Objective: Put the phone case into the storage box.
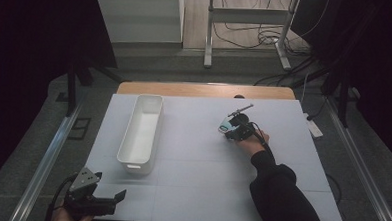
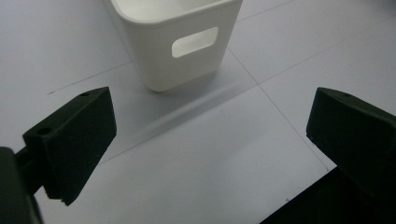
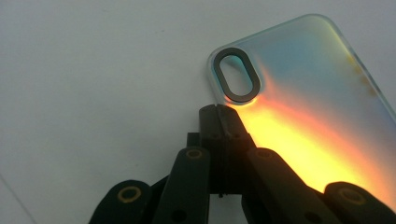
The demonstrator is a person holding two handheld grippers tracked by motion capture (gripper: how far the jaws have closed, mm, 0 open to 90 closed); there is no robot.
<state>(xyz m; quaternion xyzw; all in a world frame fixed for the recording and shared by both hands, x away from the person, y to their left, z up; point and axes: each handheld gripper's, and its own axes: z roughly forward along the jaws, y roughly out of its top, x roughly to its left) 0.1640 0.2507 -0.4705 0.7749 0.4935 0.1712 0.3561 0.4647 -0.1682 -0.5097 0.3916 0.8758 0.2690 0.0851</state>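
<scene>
phone case (image 3: 308, 107) lies flat on the table (image 1: 190, 190), right of middle, touching the right gripper (image 3: 223, 112), whose jaws are pressed together at its edge beside the camera cutout — nothing seen between them. its long axis runs diagonally. open tabletop lies all around; white bin (image 1: 142, 133) well apart. left gripper (image 2: 205, 140) hangs spread wide, empty.

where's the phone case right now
The phone case lies on the right half of the white table in the high view, at the shut right gripper, well right of the white bin.
</scene>
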